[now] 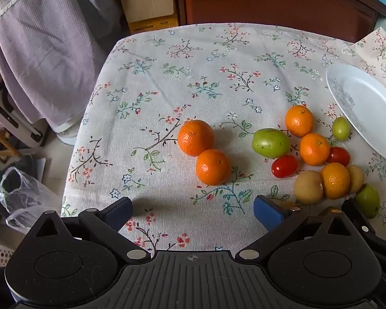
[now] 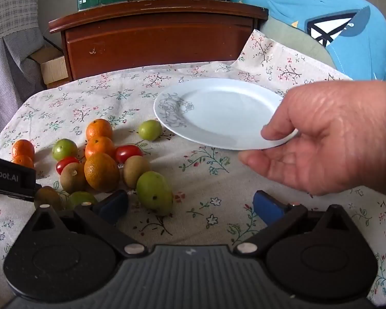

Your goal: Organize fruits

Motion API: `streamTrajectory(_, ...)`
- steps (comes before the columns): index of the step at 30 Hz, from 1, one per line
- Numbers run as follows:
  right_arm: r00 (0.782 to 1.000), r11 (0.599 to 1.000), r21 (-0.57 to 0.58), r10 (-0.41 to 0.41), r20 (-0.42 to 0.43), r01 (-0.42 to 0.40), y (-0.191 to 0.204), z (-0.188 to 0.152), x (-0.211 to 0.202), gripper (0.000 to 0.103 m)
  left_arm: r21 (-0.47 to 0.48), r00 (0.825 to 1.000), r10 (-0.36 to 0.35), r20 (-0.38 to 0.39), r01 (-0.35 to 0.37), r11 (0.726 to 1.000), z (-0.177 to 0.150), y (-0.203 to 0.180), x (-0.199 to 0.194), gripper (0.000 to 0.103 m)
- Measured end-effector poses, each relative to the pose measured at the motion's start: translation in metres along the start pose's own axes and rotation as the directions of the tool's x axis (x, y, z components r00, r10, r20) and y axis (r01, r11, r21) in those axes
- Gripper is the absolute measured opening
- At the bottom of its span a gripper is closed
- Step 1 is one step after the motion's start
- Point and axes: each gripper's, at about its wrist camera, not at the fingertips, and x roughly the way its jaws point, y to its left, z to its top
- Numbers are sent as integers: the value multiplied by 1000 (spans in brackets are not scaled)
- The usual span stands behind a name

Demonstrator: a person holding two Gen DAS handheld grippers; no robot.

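Observation:
Two oranges point(image 1: 204, 152) lie together mid-table ahead of my open, empty left gripper point(image 1: 193, 209). To their right is a cluster of oranges point(image 1: 314, 149), green fruits point(image 1: 270, 143), red tomatoes point(image 1: 284, 166) and brown kiwis point(image 1: 308, 186). The same cluster point(image 2: 101, 171) lies left in the right wrist view, with a green fruit point(image 2: 154, 193) just ahead of my open, empty right gripper point(image 2: 190, 207). A bare hand point(image 2: 329, 139) holds a white plate point(image 2: 218, 110) by its rim, tilted above the cloth.
The table wears a floral cloth point(image 1: 193, 77). A brown wooden cabinet point(image 2: 154, 38) stands behind it, a cardboard box point(image 1: 149, 7) and purple fabric point(image 1: 38, 51) to the left, a blue cushion point(image 2: 347, 25) at right. The left gripper's body point(image 2: 10, 177) pokes in beside the cluster.

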Motion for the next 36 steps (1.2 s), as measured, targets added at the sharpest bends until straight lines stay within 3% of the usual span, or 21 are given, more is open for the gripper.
streamTrajectory(36,1000,1000,1,1,-1,-1,0,0,0,103,-12,1000,2,-2,-2,1000,2,0,2,103)
